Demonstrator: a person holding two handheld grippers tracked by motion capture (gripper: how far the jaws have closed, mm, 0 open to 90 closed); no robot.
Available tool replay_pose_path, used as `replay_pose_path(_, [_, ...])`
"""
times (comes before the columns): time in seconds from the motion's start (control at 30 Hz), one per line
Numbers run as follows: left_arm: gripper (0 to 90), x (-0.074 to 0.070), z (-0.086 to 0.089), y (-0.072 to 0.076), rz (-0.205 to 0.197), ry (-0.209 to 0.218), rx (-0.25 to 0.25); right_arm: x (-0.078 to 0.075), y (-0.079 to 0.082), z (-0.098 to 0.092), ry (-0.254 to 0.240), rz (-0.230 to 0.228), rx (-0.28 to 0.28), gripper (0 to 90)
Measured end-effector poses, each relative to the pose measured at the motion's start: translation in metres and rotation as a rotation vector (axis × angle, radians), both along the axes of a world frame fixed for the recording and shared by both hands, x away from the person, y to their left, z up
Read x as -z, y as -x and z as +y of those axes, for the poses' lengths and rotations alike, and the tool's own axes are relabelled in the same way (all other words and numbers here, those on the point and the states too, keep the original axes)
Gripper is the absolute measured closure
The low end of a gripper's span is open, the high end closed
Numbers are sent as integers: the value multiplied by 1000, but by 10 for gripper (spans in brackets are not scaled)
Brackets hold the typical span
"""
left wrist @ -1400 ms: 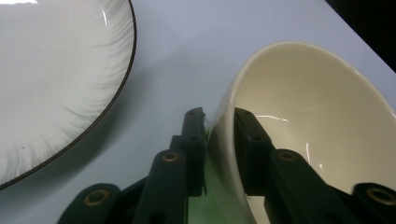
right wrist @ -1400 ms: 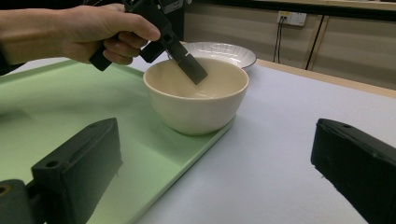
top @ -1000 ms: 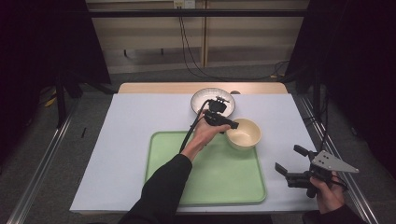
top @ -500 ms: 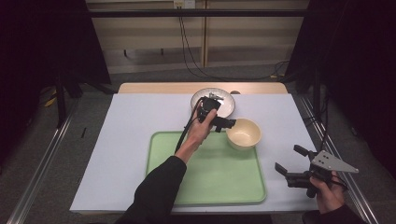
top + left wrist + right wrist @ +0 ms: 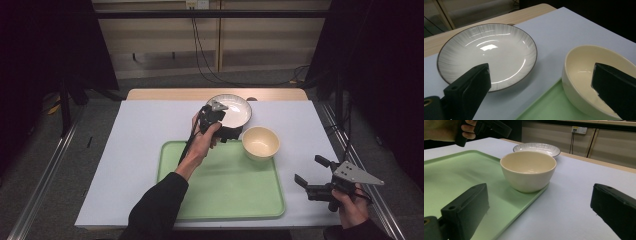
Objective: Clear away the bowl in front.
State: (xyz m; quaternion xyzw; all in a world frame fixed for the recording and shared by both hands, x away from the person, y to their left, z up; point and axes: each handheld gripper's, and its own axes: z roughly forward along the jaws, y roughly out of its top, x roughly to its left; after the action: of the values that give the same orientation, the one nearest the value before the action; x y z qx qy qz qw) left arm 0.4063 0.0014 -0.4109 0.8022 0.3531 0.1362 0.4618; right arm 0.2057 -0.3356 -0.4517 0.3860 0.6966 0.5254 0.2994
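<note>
A cream bowl [image 5: 260,142] sits on the far right corner of the green tray [image 5: 220,190]. Just behind it on the white mat lies a white plate with a dark rim [image 5: 231,110]. My left gripper [image 5: 227,129] hovers open over the plate's near edge, to the left of the bowl. In the left gripper view the plate [image 5: 486,55] lies ahead at the left and the bowl [image 5: 596,82] at the right, with nothing between the jaws. My right gripper [image 5: 310,170] is held open near the table's front right, pointing at the bowl [image 5: 528,171] from a distance.
A white mat [image 5: 135,145] covers the table and a strip of bare wood [image 5: 170,94] shows at the far edge. In the right gripper view the plate [image 5: 536,147] lies behind the bowl, and the hand holding the left gripper [image 5: 491,127] is at the top left.
My left gripper has drawn back from the bowl, to the left and toward the plate. The bowl stays on the tray's corner. The right gripper has not moved.
</note>
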Motion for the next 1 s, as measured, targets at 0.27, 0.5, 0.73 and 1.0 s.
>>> replay_pose_path(0.27, [31,-7,20,12,-20,13,7,0,0,0,-2,5,-1,15])
replay_pose_path(0.5, [32,-17,43,23,-57,42,1,0,0,0,5,4,0,14])
replay_pose_path(0.73, [33,-28,62,34,-106,46,-12,0,-1,1,4,6,-3,14])
replay_pose_path(1.0, [32,-29,83,48,-109,65,-47,0,-1,1,1,9,-4,15])
